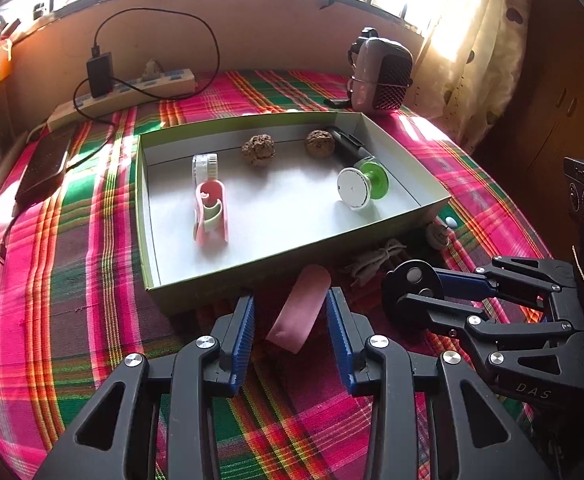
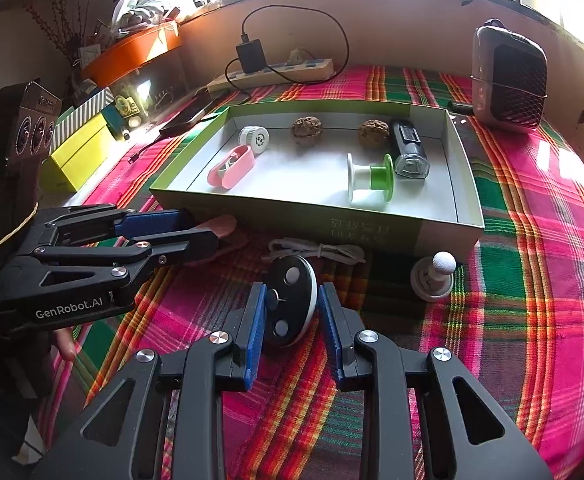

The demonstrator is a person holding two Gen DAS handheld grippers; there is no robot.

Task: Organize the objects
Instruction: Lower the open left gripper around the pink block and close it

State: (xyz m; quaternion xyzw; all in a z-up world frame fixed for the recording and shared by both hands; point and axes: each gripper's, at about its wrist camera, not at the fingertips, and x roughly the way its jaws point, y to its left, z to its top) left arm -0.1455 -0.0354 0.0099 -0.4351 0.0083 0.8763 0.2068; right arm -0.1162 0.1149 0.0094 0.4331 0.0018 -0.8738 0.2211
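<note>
A shallow green box (image 1: pixel 252 270) (image 2: pixel 371 220) lies on the plaid cloth. It holds a pink case (image 1: pixel 210 212) (image 2: pixel 231 166), a white tape roll (image 1: pixel 204 166) (image 2: pixel 254 139), two brown lumps (image 1: pixel 258 149) (image 2: pixel 306 130), a green-and-white spool (image 1: pixel 361 185) (image 2: pixel 371 180) and a dark bottle (image 2: pixel 408 148). My left gripper (image 1: pixel 290 312) (image 2: pixel 200 229) is open around a pink flat piece (image 1: pixel 301 312) lying before the box. My right gripper (image 2: pixel 292 308) (image 1: pixel 407 292) is open around a black-and-white oval disc (image 2: pixel 290 300) (image 1: pixel 413 280); whether the pads touch it is unclear.
A coiled white cable (image 2: pixel 319 250) (image 1: pixel 375 260) and a white knob on a round base (image 2: pixel 435 276) (image 1: pixel 437 234) lie in front of the box. A power strip with charger (image 1: pixel 132 88) (image 2: pixel 272 70), a phone (image 1: pixel 46 164) and a small heater (image 1: pixel 381 74) (image 2: pixel 509 78) stand behind it.
</note>
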